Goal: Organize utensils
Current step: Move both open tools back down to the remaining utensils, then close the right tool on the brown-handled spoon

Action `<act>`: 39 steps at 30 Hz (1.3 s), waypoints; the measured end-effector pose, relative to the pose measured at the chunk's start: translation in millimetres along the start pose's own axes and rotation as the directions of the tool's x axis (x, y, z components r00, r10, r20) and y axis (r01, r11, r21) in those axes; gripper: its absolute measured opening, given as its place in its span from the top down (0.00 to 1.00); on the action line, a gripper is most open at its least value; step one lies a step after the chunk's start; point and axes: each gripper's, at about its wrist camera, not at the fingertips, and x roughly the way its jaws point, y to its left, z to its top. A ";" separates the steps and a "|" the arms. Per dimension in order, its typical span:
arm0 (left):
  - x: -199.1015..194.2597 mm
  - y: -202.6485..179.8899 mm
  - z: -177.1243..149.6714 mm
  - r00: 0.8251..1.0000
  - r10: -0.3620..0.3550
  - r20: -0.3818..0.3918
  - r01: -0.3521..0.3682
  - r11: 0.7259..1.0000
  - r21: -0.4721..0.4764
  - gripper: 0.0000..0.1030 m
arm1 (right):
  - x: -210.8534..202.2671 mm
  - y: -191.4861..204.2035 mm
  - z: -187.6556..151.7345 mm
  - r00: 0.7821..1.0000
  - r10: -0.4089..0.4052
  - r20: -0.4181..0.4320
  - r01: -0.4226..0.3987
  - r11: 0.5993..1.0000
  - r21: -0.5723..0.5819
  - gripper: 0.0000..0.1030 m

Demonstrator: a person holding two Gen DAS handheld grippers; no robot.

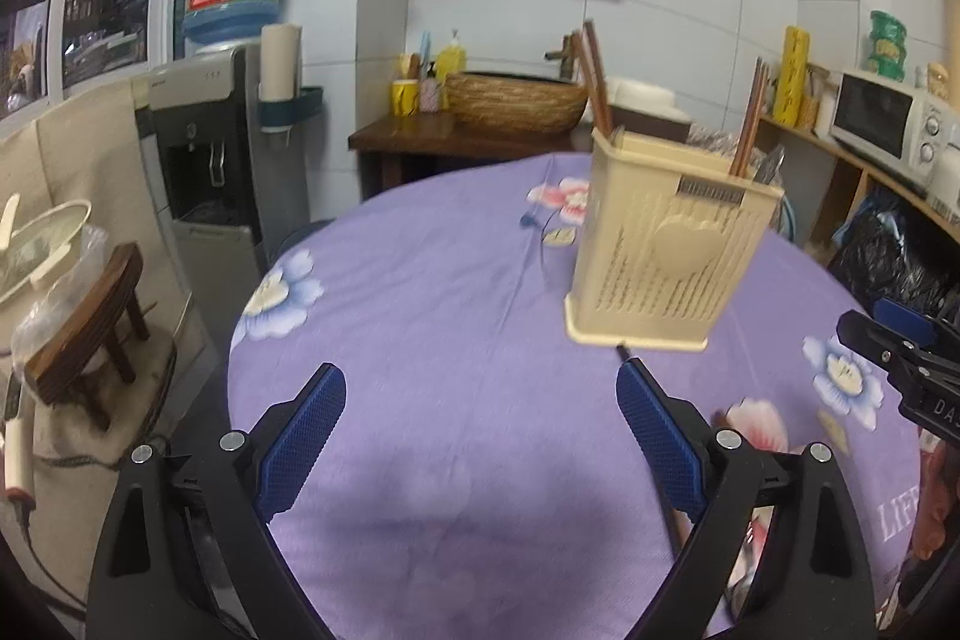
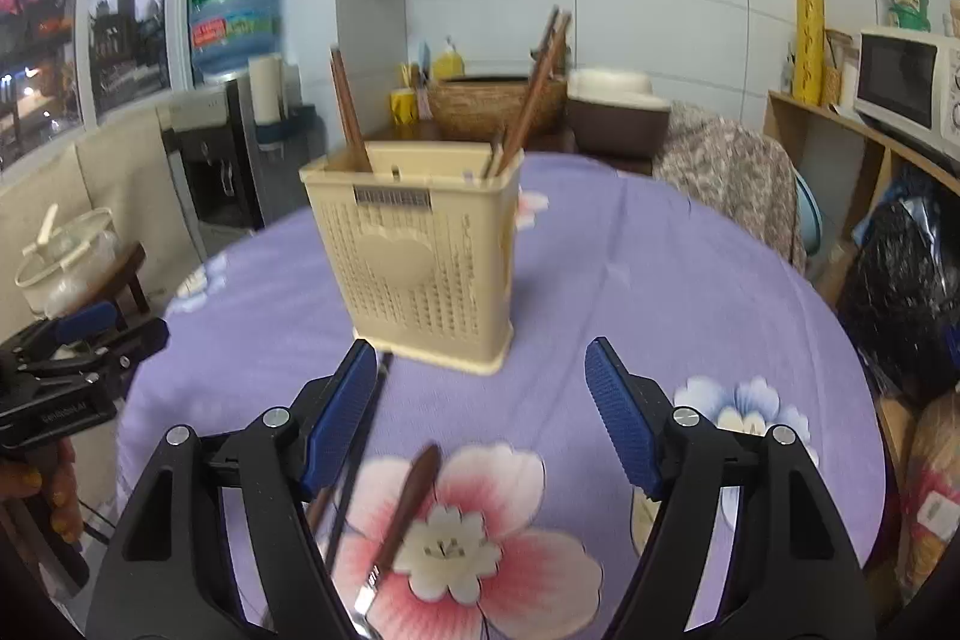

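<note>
A cream plastic utensil holder [image 1: 660,256] [image 2: 420,256] stands on the purple flowered tablecloth [image 1: 456,328] with brown chopsticks [image 1: 747,130] [image 2: 348,112] sticking out of it. My left gripper [image 1: 480,424] hovers open in front and to the left of the holder, nothing between its blue pads. My right gripper [image 2: 480,412] is open just short of the holder. Below it, a brown-handled utensil [image 2: 408,496] with a metal end lies on the pink flower. Dark chopsticks [image 2: 354,466] lie beside its left finger. In the left wrist view, a dark chopstick tip [image 1: 624,353] shows by the holder's base.
The round table drops off at its left edge toward a water dispenser [image 1: 204,148] and a small wooden stool [image 1: 90,328]. A chair draped in patterned cloth [image 2: 732,184] stands behind the table. A microwave [image 2: 906,82] sits on shelving at the right, with black bags [image 2: 900,292] below.
</note>
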 end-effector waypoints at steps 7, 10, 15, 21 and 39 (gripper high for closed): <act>9.5 3.0 -26.9 0.996 -0.021 -0.092 0.019 1.000 -0.020 0.28 | 25.8 7.0 -41.2 0.985 0.022 -0.173 -0.019 1.000 0.019 0.34; 11.7 -4.9 -32.6 0.993 -0.040 -0.107 0.039 0.999 -0.008 0.31 | 36.0 12.0 -52.1 0.973 0.043 -0.226 -0.035 0.999 0.042 0.39; 14.3 -12.9 -39.7 0.990 -0.052 -0.129 0.053 0.999 0.004 0.33 | 48.7 20.0 -58.2 0.961 0.057 -0.271 -0.041 0.997 0.062 0.44; 16.9 -12.4 -41.8 0.989 -0.041 -0.144 0.043 0.999 0.014 0.33 | 68.5 20.3 -62.5 0.945 0.064 -0.322 -0.029 0.993 0.113 0.56; 27.9 -24.8 -40.4 0.984 -0.055 -0.171 0.063 0.997 0.041 0.33 | 91.3 33.1 -48.5 0.939 0.032 -0.342 -0.004 0.996 0.084 0.82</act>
